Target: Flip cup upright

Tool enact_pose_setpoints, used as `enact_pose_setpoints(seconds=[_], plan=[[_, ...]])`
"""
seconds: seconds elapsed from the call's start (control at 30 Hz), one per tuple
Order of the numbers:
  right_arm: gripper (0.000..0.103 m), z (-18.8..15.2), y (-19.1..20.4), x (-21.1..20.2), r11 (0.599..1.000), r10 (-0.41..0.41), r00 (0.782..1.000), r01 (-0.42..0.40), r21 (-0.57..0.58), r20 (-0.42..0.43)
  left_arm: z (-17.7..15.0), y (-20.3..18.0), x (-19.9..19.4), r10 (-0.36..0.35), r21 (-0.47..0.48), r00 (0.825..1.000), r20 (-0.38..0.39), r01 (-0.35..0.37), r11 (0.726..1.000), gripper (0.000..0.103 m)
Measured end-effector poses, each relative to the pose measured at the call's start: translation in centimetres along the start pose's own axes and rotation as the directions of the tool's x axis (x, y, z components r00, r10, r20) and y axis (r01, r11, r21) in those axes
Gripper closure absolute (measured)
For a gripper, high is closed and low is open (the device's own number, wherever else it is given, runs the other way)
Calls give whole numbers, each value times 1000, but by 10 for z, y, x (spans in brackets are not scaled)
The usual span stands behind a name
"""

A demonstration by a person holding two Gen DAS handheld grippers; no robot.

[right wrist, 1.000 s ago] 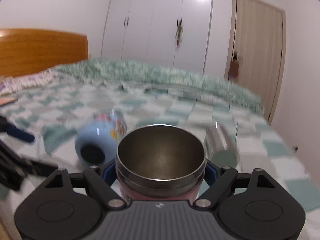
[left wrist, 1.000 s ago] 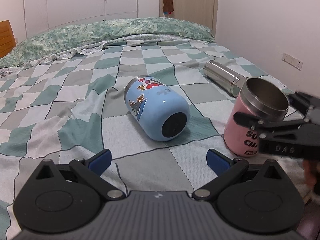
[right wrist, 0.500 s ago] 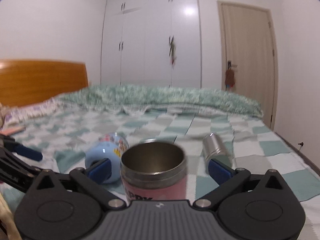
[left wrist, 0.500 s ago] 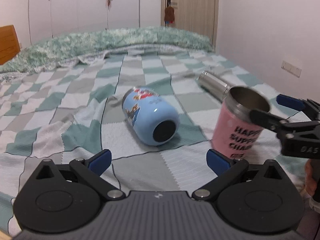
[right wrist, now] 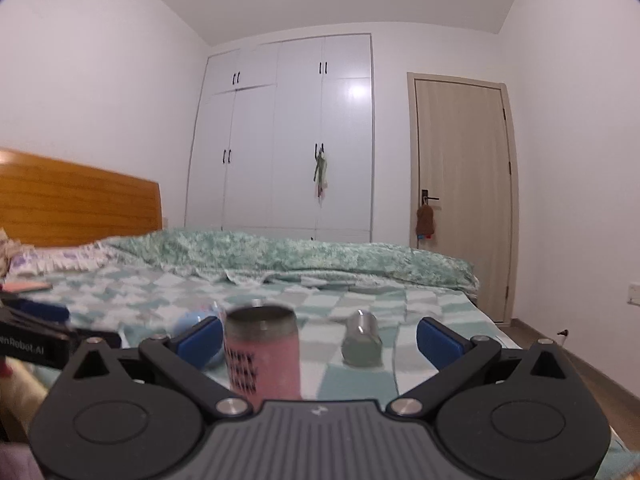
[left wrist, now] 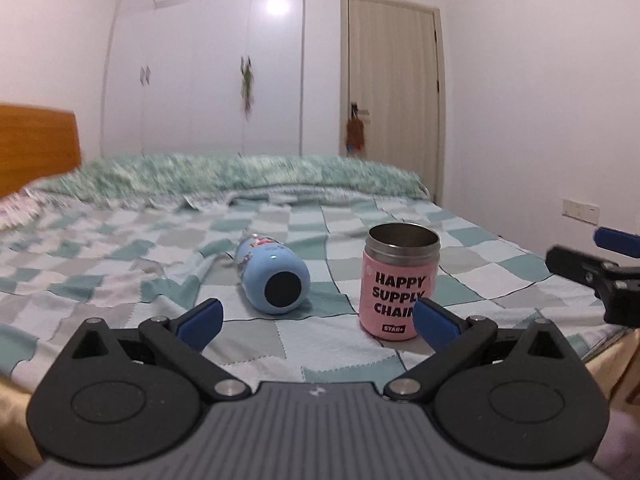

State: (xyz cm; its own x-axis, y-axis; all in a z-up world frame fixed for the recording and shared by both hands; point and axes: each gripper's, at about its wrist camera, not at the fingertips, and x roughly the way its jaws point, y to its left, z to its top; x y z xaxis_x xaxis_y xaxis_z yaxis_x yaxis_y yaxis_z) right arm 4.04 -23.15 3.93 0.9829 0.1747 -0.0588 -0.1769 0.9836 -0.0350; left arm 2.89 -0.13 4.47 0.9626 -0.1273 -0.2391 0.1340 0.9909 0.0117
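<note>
At the far left a wooden headboard rises behind the bed, whose checked green, grey and white cover fills the scene. The left gripper hangs low over the near edge with its blue-padded tongs released and spread wide, nothing between them. Past it, left of centre, a light blue cup lies on its side, its dark base facing the camera. Just right of that, apart from it, the pink cup stands upright on the cover, steel mouth up, lettered HAPPY SUPPLY CHAIN. In the right wrist view a steel bottle lies on the cover further right. At the right edge the right gripper is also released, its tongs wide and clear of the pink cup.
</note>
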Motion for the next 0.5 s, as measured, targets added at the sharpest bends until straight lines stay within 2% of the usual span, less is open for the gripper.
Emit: enact_pose_setpoints(seconds=[0.2,0.3,0.5], plan=[[0,-38,1,-21,999,-26,1000,25,-41,-14,-31,-16,-11,65,37,993,95,-68,997,0],[0,-40,0,-27,999,-33,999,34,-24,24,-35,-18,-10,78,31,992,98,-81,996,0],[0,-42,-2,-28,999,-37,999,37,-8,32,-36,-15,-10,77,19,991,112,-79,997,0]])
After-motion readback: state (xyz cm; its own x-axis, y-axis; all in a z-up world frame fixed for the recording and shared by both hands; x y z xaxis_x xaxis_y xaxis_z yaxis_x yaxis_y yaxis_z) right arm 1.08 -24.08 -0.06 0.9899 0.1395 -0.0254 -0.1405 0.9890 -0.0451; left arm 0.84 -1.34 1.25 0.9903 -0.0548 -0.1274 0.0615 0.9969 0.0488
